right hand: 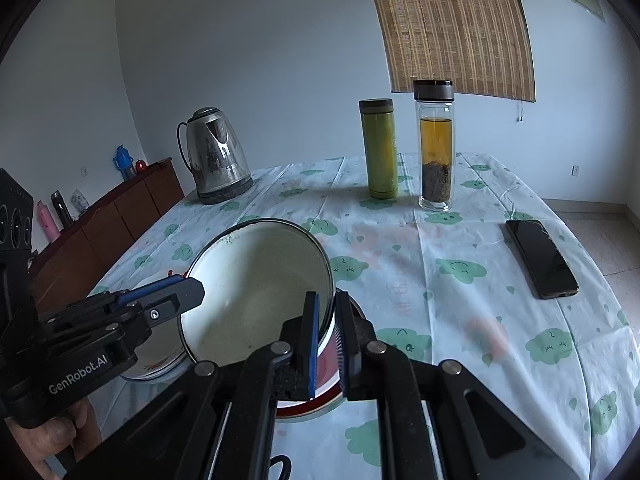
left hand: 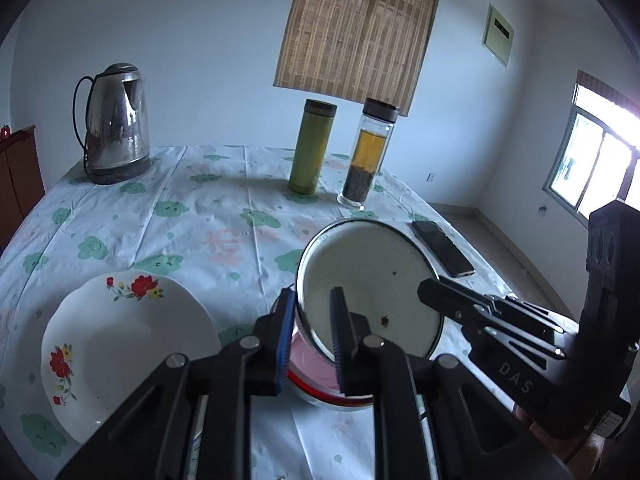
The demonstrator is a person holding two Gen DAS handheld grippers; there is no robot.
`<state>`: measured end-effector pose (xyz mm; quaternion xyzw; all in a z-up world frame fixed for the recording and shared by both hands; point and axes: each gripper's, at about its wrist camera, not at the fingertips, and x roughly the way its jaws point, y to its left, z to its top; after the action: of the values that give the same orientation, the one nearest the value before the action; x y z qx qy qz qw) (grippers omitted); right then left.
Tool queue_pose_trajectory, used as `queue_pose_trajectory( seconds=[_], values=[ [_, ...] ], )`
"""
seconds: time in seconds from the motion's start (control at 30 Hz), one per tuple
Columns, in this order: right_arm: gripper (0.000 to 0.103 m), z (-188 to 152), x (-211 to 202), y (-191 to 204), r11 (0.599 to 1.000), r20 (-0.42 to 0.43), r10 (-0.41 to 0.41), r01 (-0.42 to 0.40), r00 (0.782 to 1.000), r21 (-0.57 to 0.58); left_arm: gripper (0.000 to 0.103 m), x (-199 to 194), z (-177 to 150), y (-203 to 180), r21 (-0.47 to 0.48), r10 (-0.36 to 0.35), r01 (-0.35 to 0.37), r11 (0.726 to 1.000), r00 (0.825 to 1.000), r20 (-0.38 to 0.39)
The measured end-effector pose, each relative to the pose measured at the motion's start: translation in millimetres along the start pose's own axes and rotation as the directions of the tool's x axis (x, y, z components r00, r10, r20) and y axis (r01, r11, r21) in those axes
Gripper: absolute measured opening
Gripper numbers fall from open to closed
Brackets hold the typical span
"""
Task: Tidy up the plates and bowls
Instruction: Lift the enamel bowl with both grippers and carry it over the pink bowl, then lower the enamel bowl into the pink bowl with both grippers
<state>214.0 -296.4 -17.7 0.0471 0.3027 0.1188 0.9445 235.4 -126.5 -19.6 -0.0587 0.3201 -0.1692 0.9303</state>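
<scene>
While both grippers grip one bowl from opposite sides, the following stand as listed:

- Counter, covered in a cloud-print cloth.
- Kettle, steel, at the far left of the counter.
- Plate, white with red flowers, lying flat, near left.
- Bowl, white enamel, tilted on edge above a red-rimmed bowl.
- Green flask and glass tea bottle, upright, side by side at the far edge.
- Phone, face up, right side.
- Left gripper: fingers closed narrowly on the tilted bowl's rim.
- Right gripper: fingers likewise pinching its rim.
</scene>
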Motion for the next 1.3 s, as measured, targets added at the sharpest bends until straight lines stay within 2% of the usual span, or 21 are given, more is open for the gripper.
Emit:
queue_pose_trajectory(
  seconds=[1.0,1.3],
  values=[
    [0.01,-7,15,-5,1.0,-0.024,-0.002,0.002,1.0,0.017,0.014,17,-6,4,-0.024,-0.01,0.009,1.0,0.999,-0.04],
    [0.011,-10,22,-8,1.0,-0.054,-0.003,0.005,0.999,0.022,0.014,21,-7,4,-0.022,-0.005,0.004,1.0,0.999,-0.049]
  ],
)
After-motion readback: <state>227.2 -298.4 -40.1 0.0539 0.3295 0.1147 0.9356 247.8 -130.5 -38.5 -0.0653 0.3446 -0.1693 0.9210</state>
